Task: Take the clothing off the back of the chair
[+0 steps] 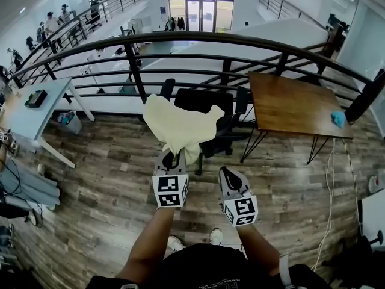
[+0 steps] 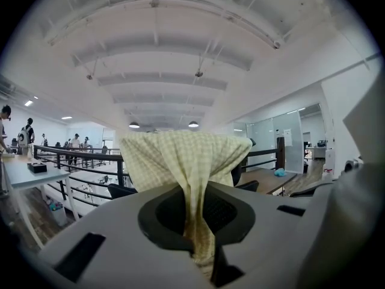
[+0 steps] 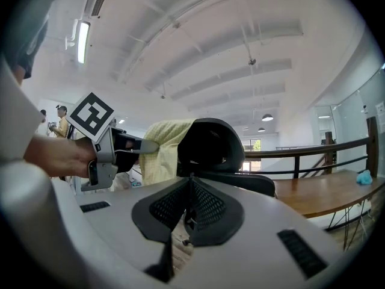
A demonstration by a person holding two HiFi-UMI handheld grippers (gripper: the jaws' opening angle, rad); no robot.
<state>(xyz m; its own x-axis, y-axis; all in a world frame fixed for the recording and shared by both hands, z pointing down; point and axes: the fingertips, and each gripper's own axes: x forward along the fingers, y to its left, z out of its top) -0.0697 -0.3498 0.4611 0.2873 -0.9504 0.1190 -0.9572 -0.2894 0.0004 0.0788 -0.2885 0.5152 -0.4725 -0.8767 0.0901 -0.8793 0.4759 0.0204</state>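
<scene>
- Currently, the grasp step is taking place: the left gripper is clamping a gathered fold of the pale yellow checked fabric garment, with the cloth running between its closed jaws.
- The garment is lying over the backrest of the black office chair with armrests, on the chair's left side, and is trailing down towards the near side.
- The right gripper is sitting just right of the left one, jaws together on nothing, clear of the garment.
- Lift-off is judged not yet done. The next move is calling for raising the fold above the backrest's top edge, then drawing it nearer while keeping the clamp firm on the thin cloth.
</scene>
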